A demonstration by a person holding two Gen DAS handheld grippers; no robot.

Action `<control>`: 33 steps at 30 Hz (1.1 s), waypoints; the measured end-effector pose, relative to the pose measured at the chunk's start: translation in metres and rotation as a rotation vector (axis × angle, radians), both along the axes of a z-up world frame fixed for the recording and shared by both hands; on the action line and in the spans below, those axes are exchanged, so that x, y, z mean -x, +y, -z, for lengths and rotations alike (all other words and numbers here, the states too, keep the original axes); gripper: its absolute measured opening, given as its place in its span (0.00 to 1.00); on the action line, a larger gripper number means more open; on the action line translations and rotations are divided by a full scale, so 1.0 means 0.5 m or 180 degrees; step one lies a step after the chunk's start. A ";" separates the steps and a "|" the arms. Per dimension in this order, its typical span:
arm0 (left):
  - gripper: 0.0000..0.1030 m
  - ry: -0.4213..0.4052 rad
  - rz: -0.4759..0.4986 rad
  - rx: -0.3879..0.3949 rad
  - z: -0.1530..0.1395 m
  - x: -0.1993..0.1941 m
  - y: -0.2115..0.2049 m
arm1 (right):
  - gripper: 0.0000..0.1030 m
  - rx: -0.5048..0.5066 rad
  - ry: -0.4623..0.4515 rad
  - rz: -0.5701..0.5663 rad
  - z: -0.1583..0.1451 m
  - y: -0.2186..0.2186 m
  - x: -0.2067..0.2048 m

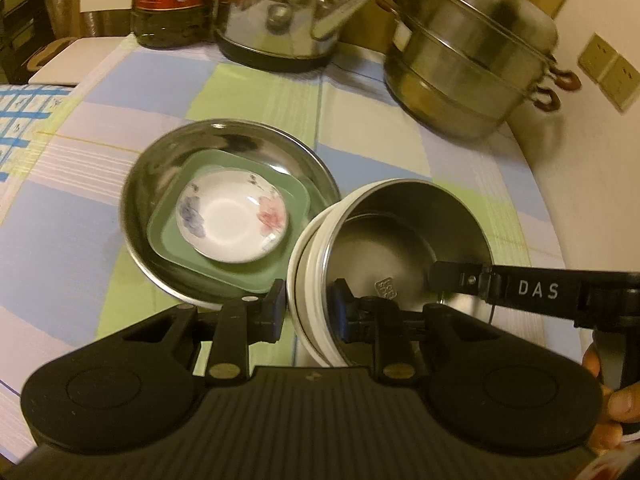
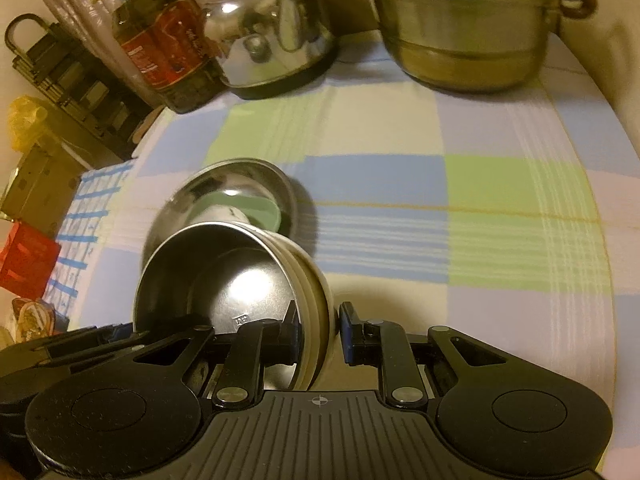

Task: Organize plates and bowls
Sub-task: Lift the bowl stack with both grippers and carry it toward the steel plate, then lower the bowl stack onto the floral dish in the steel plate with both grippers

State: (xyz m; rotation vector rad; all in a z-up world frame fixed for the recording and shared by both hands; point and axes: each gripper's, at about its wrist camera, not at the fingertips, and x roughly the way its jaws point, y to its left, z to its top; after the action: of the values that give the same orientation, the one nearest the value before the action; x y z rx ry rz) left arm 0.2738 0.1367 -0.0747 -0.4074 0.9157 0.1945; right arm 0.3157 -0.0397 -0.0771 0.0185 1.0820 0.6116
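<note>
A steel-lined bowl with a white outside point(image 1: 400, 240) is held tilted above the checked cloth. My left gripper point(image 1: 308, 312) straddles its near rim, pads not quite touching. My right gripper point(image 2: 318, 332) straddles the rim on the other side; its finger point(image 1: 452, 278) shows inside the bowl. The bowl fills the lower left of the right wrist view point(image 2: 224, 272). To its left a steel plate point(image 1: 160, 172) holds a green square dish point(image 1: 176, 240) and a small floral saucer point(image 1: 232, 222). That stack point(image 2: 240, 184) lies behind the bowl.
A steel kettle point(image 1: 280, 12), a dark jar with a red label point(image 1: 168, 0) and a stacked steel steamer pot point(image 1: 472, 52) stand along the back. A wall runs on the right. Boxes and a rack point(image 2: 60, 80) crowd the left edge.
</note>
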 end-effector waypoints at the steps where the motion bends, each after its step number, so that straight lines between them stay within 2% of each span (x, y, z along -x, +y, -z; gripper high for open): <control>1: 0.21 -0.0005 -0.0021 -0.0004 -0.003 -0.001 0.011 | 0.20 -0.0005 -0.0001 -0.0013 -0.001 0.011 -0.005; 11: 0.21 -0.0014 -0.0245 0.0059 -0.015 -0.027 0.127 | 0.20 -0.0034 0.0027 -0.0148 -0.005 0.132 -0.061; 18: 0.21 0.0058 -0.0273 0.0129 -0.007 -0.068 0.192 | 0.20 0.0010 0.0112 -0.0155 0.007 0.197 -0.104; 33: 0.21 0.0242 -0.0210 0.0222 0.039 -0.117 0.249 | 0.20 0.0159 0.0324 -0.0076 0.052 0.251 -0.141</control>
State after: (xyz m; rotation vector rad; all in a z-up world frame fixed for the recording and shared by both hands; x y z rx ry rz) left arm 0.3322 0.2614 -0.0942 -0.4979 0.9863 0.2401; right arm 0.3863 0.0857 -0.1032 -0.0067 1.1971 0.6100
